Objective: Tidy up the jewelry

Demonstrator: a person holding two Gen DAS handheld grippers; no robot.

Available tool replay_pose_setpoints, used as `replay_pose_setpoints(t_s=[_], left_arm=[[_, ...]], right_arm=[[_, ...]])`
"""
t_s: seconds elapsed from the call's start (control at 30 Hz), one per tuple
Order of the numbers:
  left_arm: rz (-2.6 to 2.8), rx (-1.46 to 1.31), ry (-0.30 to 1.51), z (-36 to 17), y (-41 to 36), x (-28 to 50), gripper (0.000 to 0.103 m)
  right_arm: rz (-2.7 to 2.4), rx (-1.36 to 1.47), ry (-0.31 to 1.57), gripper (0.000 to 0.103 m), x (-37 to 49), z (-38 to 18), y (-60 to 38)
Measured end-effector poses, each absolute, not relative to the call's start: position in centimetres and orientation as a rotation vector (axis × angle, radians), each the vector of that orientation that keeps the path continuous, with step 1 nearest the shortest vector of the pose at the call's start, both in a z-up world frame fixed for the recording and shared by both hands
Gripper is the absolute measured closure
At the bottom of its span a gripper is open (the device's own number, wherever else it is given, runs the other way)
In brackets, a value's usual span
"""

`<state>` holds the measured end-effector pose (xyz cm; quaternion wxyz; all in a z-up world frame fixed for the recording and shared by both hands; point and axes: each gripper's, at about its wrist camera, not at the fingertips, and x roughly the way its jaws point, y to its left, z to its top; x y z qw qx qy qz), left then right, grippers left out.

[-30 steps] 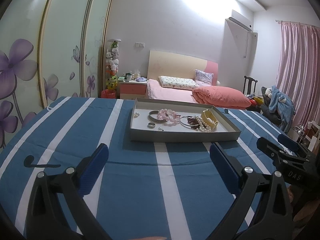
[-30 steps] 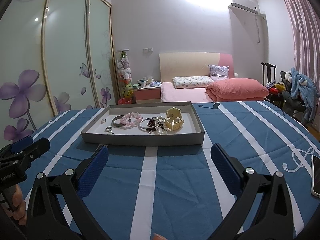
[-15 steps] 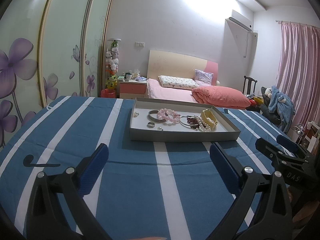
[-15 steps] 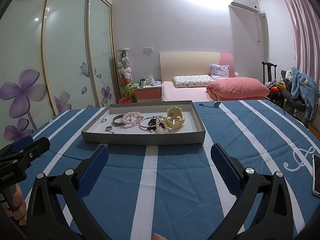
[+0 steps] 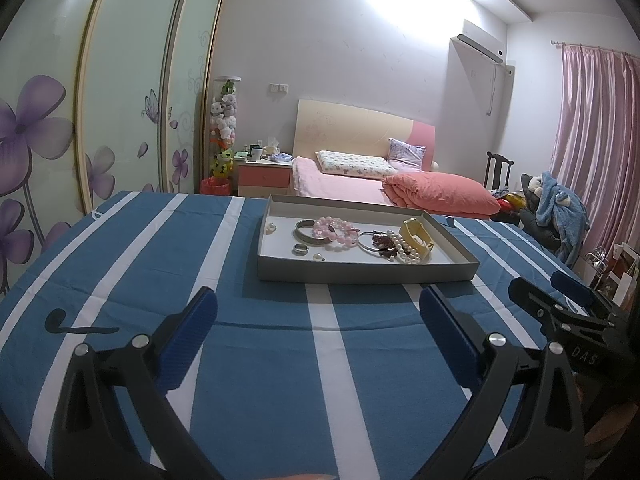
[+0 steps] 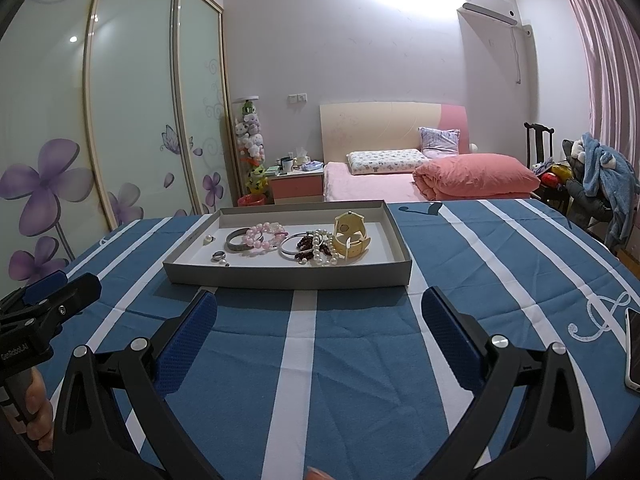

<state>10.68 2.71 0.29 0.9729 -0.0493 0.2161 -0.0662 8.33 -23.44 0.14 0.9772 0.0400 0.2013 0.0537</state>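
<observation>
- The left tongs (image 5: 318,308) are held low over the striped bench cloth (image 5: 260,380), short of the tray's near wall; the blue pads (image 5: 188,336) are spread wide and nothing is held between them.
- The jewelry is seen lying loose in a shallow grey cardboard tray (image 6: 288,276) that rests on the bench.
- At the tray's left end, apart from the rest, a small pearl piece (image 6: 208,239), a metal ring (image 6: 218,255) and a tiny pearl stud (image 6: 225,262) are found.
- Next, a silver bangle (image 6: 236,242) is overlapped by a pink bead bracelet (image 6: 260,238).
- Toward the middle, a thin silver bangle (image 6: 289,249), a dark red bead bracelet (image 6: 307,245) and a white pearl bracelet (image 6: 320,249) lie heaped on one another.
- Touching that heap on its right, a cream-strapped wristwatch (image 6: 350,238) stands on its edge; the tray's right end is bare.
- The right tongs (image 6: 318,308) are likewise held before the tray, spread wide and empty.
- At the far right edge of the bench a phone (image 6: 633,350) is partly seen.
- The stage cannot be settled: everything is gathered in the tray, as a finished tidy-up might leave it, yet the middle pieces are piled and no dividers are seen, as an unsorted lot would look.
- Should a piece be lifted, a narrow pinch on a single strand or rim would be called for, so that tangled neighbours are not dragged along.
</observation>
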Motion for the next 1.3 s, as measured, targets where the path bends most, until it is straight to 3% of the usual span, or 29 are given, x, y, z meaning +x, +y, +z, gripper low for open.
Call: replay_pose_setpoints(t_s=[1.3], left_arm=[[-0.134, -0.095, 0.432, 1.0, 1.7, 10.2, 0.004]], right_arm=[[0.115, 0.084, 0.402, 0.002, 8.3, 0.1, -22.7]])
